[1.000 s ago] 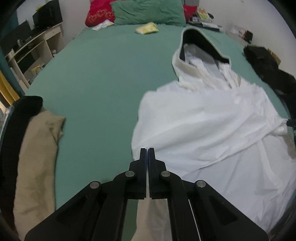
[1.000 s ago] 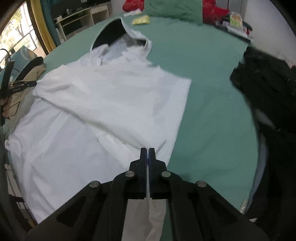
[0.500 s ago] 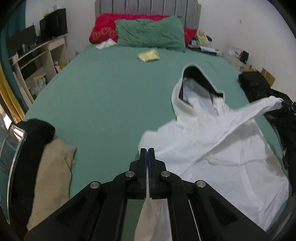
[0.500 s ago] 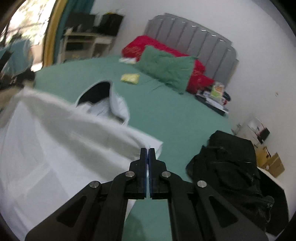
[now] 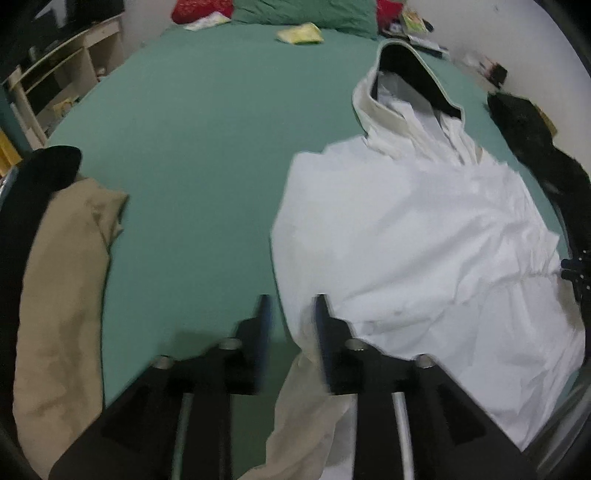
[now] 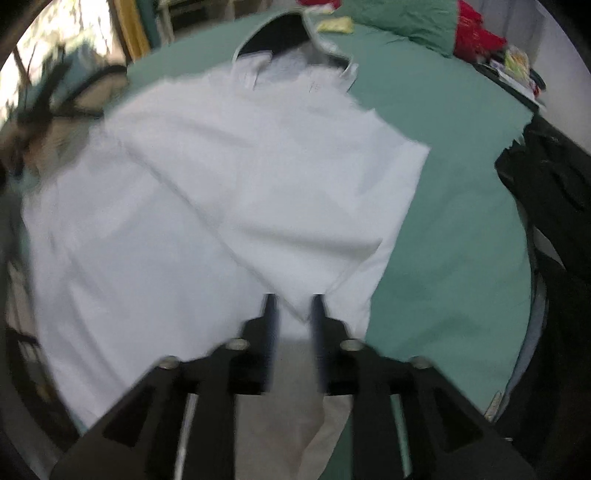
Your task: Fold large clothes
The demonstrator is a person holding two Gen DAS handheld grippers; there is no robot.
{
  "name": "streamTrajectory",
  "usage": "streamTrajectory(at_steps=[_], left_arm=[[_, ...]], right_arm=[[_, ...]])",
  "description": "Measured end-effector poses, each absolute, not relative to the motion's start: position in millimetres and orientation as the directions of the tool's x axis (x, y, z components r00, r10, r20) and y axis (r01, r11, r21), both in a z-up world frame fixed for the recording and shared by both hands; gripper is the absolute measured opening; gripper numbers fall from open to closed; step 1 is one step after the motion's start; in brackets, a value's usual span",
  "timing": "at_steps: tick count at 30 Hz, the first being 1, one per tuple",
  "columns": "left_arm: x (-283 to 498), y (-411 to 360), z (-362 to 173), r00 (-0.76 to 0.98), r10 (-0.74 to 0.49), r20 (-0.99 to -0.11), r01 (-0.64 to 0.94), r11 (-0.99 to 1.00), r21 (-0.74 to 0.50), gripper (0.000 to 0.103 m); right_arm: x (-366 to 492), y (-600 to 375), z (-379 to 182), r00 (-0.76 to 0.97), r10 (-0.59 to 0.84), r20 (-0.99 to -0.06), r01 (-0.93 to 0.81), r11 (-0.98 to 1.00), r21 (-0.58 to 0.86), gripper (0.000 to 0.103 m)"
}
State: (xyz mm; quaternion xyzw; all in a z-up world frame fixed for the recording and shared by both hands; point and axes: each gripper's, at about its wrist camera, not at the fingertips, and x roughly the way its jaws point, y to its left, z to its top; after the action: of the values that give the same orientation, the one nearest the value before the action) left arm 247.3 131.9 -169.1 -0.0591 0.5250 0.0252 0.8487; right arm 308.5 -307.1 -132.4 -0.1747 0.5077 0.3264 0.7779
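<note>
A large white hooded garment [image 5: 406, 229] lies spread on the green bed sheet [image 5: 192, 147], its dark-lined hood [image 5: 406, 74] pointing away from me. My left gripper [image 5: 291, 306] sits at the garment's near left edge. Its jaws are opening, and a fold of white cloth hangs loose between them beside the right finger. In the right wrist view the garment [image 6: 229, 177] is blurred. My right gripper [image 6: 291, 306] is over its near right hem, its jaws opening too, with cloth in the gap and not pinched.
A tan garment [image 5: 62, 288] with a black one [image 5: 33, 184] lies at the bed's left edge. A pile of black clothes [image 6: 554, 192] is at the right. A yellow packet [image 5: 299, 33] and a green pillow [image 6: 406, 18] are at the far end. Shelves [image 5: 62, 74] stand far left.
Both grippers were shut on the garment's hem and now stand apart. Half a second ago the cloth was lifted; now it has come down and lies flat on the bed.
</note>
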Motion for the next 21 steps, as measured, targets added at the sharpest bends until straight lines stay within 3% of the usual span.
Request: streamTrajectory(at_steps=[3,8,11,17,19,20,21], left_arm=[[237,132,-181,0.411,-0.018,-0.911,-0.102,0.993,-0.066,0.033],[232,134,-183,0.414,0.015,-0.91,-0.1,0.995,-0.029,0.033],[249,136,-163,0.511,0.016,-0.86,-0.104,0.994,-0.044,0.033],[305,125,-172,0.541,0.0,-0.841,-0.109,0.992,-0.07,0.034],[313,118,-168,0.575,-0.015,-0.818,-0.094,0.992,-0.084,0.034],[317,115,-167,0.588,-0.018,-0.808,-0.096,0.991,-0.093,0.034],[324,113,-167,0.596,-0.026,-0.803,-0.098,0.99,-0.105,0.034]], right_arm=[[331,-317,-121,0.343,0.36,-0.868,-0.613,0.786,0.084,0.053],[354,-310,-143,0.369,0.309,-0.877,-0.544,0.837,0.066,0.053],[341,-301,-154,0.383,0.274,-0.882,-0.57,0.821,0.008,0.022],[356,-304,-133,0.47,0.184,-0.863,-0.509,0.855,-0.095,0.025],[366,-306,-113,0.506,0.248,-0.826,-0.499,0.866,-0.045,0.042],[372,-304,-108,0.518,0.269,-0.812,-0.496,0.868,-0.029,0.06],[381,-301,-104,0.53,0.284,-0.799,-0.495,0.869,-0.019,0.069]])
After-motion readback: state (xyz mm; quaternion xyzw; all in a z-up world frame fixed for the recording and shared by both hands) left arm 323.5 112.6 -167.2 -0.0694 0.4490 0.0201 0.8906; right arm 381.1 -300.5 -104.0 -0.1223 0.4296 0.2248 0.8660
